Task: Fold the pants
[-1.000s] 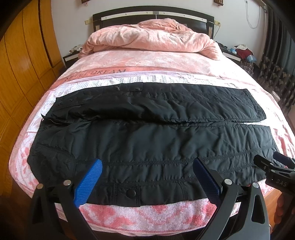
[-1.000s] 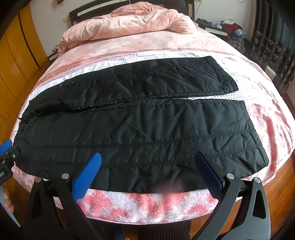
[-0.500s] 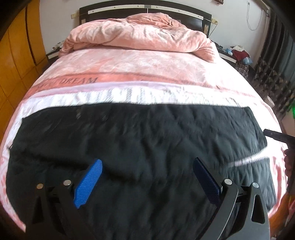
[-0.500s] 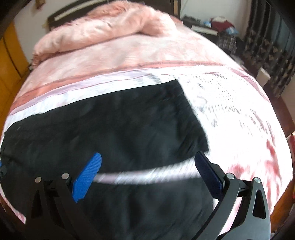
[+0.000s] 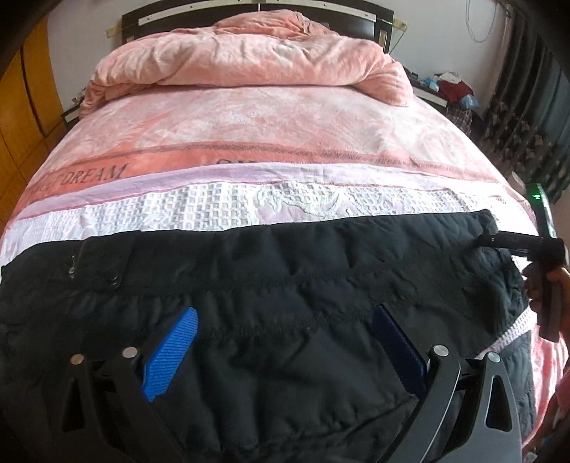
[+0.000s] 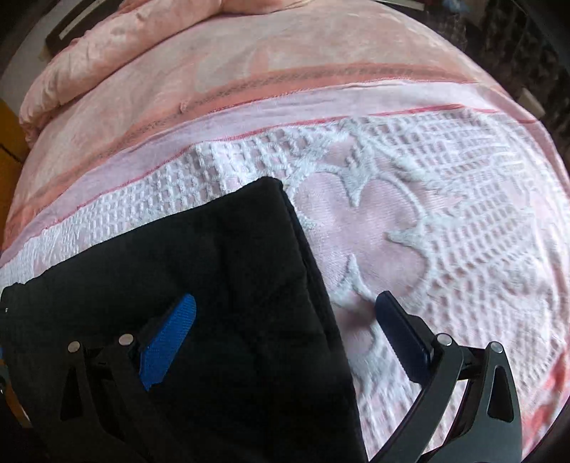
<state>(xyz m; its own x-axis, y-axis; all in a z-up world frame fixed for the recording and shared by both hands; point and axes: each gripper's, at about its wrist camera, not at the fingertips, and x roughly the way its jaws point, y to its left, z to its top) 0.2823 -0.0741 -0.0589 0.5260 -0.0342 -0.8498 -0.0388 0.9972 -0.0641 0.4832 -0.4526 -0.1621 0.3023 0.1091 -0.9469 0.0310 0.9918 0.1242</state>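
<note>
Hovering wide-jawed over the black quilted pants [image 5: 285, 285] spread across the bed [image 5: 270, 117], the left gripper [image 5: 285, 342] holds nothing. The right gripper [image 6: 285, 331], equally wide, straddles the cuff edge. Judging by this, a lengthwise fold is starting; next, both must descend and pinch one long edge.

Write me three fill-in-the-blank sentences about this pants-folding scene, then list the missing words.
1. The pants lying across the bed are ____ in colour.
2. The crumpled duvet heaped by the headboard is ____.
3. The word printed on the bedspread beside the far edge of the pants reads ____.
4. The grip pads on the left tool are ____.

Missing words: black; pink; DREAM; blue
</note>
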